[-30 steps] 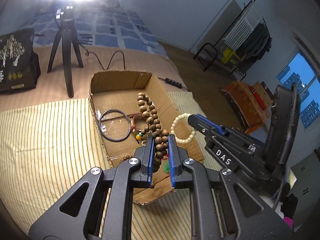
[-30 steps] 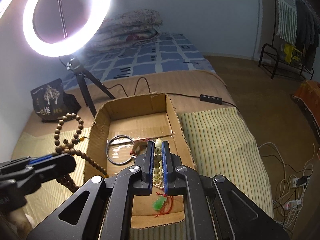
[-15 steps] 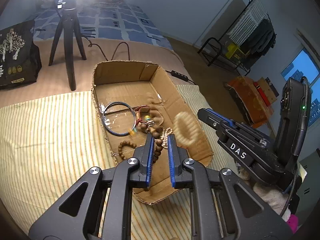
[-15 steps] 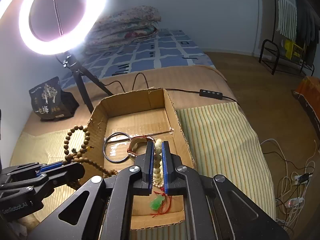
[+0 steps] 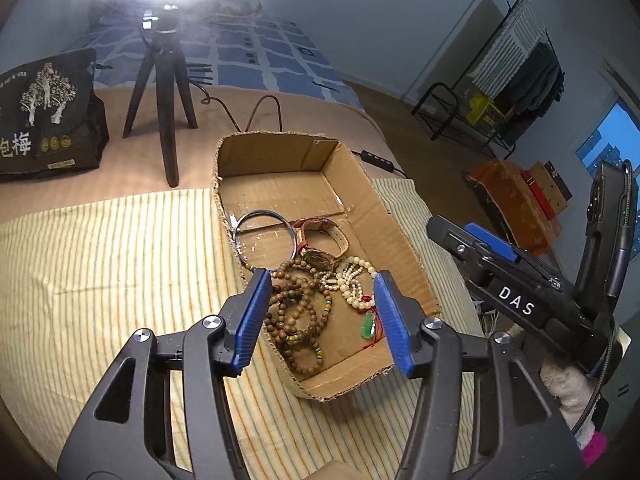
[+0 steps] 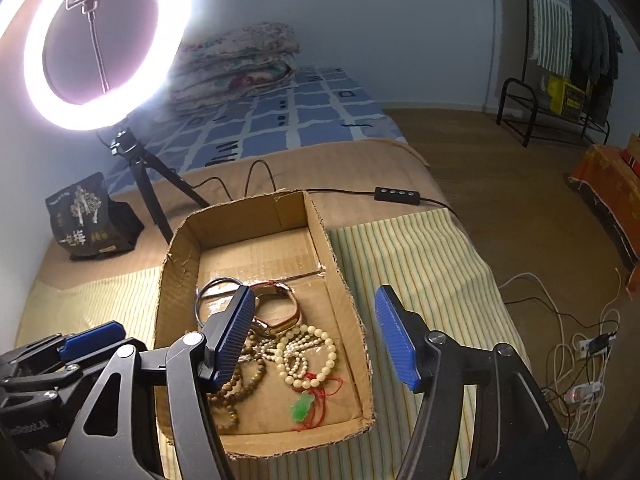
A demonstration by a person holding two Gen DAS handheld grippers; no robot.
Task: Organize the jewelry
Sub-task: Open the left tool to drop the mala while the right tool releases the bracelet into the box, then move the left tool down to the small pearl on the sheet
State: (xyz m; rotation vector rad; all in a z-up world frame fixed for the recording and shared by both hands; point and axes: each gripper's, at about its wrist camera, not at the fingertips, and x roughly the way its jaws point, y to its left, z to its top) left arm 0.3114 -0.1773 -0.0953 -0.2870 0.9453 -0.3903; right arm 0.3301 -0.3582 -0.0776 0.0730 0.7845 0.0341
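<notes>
A shallow cardboard box point(image 5: 394, 236) point(image 6: 178, 256) lies on a striped mat. In it lie a brown wooden bead string point(image 5: 298, 312) point(image 6: 236, 390), a cream bead bracelet point(image 5: 354, 280) point(image 6: 308, 354) with a green pendant point(image 5: 368, 326) point(image 6: 302, 410), a dark ring bangle point(image 5: 262, 240) point(image 6: 208, 292) and a red-strapped watch point(image 5: 322, 240) point(image 6: 280, 308). My left gripper point(image 5: 320, 316) is open and empty above the box's near end. My right gripper point(image 6: 316, 340) is open and empty above the beads.
A ring light point(image 6: 100, 44) on a black tripod point(image 5: 162, 92) stands behind the box. A black printed bag point(image 5: 44, 116) sits at the far left. A cable with a control switch point(image 6: 398, 196) runs past the box. Loose cables point(image 6: 580, 356) lie on the floor to the right.
Both grippers opened. The wooden bead string dropped from the left gripper and the cream bracelet from the right gripper into the box. Both grippers pulled back a little.
</notes>
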